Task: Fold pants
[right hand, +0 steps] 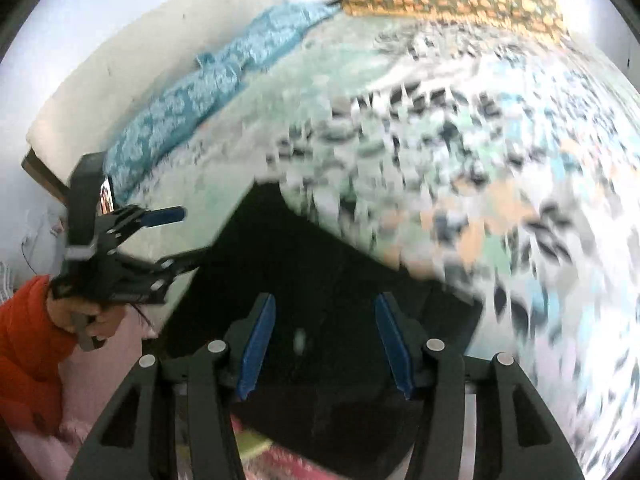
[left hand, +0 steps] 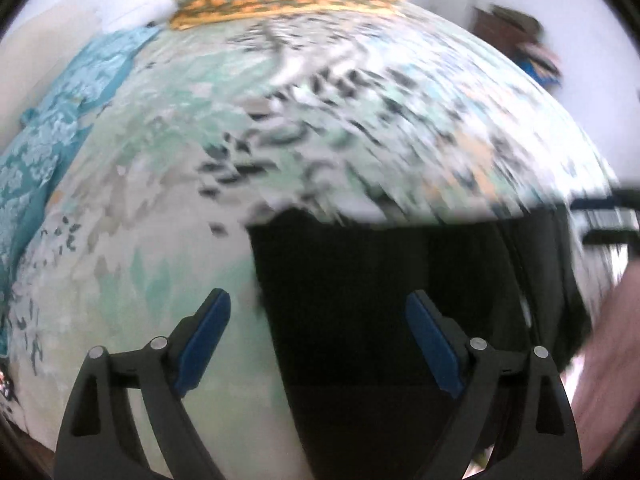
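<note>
Black pants (right hand: 320,280): flat on bed (left hand: 160,200), compact; folding seemingly advanced. Left gripper (left hand: 318,344), right gripper (right hand: 325,346): both released, empty.

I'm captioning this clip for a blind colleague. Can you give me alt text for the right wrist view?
The right gripper hangs open over black pants lying on a patterned bedspread. At left, a hand in an orange sleeve holds the left gripper, also open.
</note>
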Demonstrator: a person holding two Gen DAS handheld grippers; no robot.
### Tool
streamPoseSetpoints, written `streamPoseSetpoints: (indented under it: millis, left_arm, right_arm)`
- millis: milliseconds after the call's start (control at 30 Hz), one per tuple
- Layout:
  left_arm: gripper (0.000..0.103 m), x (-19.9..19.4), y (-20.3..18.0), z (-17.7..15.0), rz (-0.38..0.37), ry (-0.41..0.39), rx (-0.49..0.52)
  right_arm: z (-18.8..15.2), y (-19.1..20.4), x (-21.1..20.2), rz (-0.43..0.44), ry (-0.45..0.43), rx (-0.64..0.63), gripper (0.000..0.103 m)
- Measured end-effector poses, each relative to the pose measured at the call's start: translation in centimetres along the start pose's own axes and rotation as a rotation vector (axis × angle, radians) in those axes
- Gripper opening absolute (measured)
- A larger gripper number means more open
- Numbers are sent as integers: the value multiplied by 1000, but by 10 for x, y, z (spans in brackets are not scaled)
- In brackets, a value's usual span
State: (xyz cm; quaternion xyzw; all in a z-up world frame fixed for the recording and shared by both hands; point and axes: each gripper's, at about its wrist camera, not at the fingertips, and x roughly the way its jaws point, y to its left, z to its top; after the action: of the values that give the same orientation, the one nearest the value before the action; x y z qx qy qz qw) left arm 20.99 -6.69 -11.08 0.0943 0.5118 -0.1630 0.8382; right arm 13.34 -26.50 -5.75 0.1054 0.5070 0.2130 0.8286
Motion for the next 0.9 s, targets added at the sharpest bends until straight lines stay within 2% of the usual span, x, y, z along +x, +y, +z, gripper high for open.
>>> streamPoseSetpoints:
  millis: [33,100,167,200,267,300,400,467,567,667,700,733,800,833,867,900]
  left_arm:
    - [91,15,3,11,13,24,-37]
    - [91,52,9,20,52,100,-80]
    - [91,90,16,17,121,198,-105]
    - [93,100,20,13,109,218,-131]
    - [94,96,31,8,65,203,-219]
    - [92,87,35,6,53,194,-245]
    - [91,48,31,-4,38,135,-187]
    - [92,10,24,-23,27,86,-117]
    - [98,-18,11,-53,-40,75,-43]
    - [95,-10,-7,-90,-60,205,42]
    - [88,-12,-11,-102,-64,227,53]
    - [87,-21,-12,-108,-86,218,49]
    - [88,-42,-6,-108,-116,172,32]
    - [90,-52,0,-105,-124,135,18]
    - [97,-59,6,-101,-129,104,3]
    - [99,-64,14,-95,-132,68,-16]
  right_arm:
    - [2,-10,13,17,14,28,53]
    - [-3,-25,44,-12,58,85,53]
    - [-18,-52,55,-21,28,176,53]
    - [-21,-59,53,-1,4,218,51]
    - [-26,-66,30,39,-58,318,49]
    - [-28,-62,19,37,-76,314,49]
    - [-44,-26,-19,-2,-90,179,50]
    - [-67,3,-33,37,-44,107,51]
    - [-105,28,-20,69,71,67,58]
    - [-145,22,18,10,274,125,58]
    - [-151,19,18,13,304,168,58]
    - [-151,19,10,10,282,175,58]
    - [-139,19,-23,35,164,165,60]
    - [-131,16,-39,20,101,160,70]
    - [-125,12,-48,2,55,157,78]
    - [-118,4,-57,-13,-11,157,95]
